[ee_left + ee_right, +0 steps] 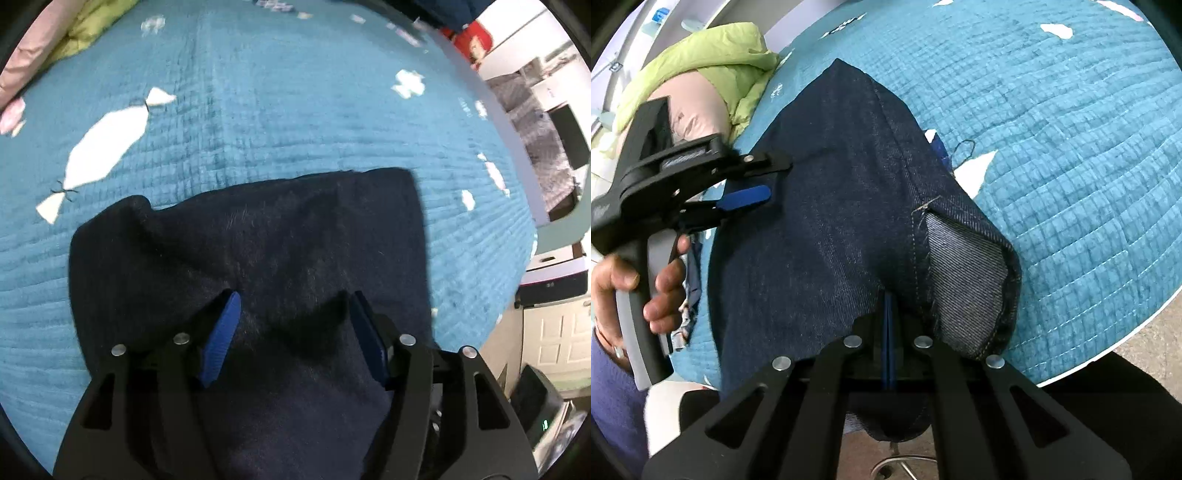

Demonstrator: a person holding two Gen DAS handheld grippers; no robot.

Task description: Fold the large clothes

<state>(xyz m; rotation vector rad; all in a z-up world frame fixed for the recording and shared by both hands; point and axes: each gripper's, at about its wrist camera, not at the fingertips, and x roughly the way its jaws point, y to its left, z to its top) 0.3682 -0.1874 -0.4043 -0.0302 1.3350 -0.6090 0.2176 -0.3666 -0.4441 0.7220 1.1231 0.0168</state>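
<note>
Teal quilt (1071, 129) beneath: right gripper (890, 328) fingers pinch the jeans (820, 221) hem; left gripper (291, 332) fingers spread, so the far side may sag.

Teal quilt (295, 110) lies open beyond the jeans (258, 240); green bedding (713, 55) probably blocks one corner

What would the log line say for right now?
right gripper: shut on jeans | left gripper: open over jeans | surface: teal quilt

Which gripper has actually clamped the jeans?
The right gripper: its blue pads are pressed together on the dark jeans. The left gripper stands open, only hovering above the denim.
</note>
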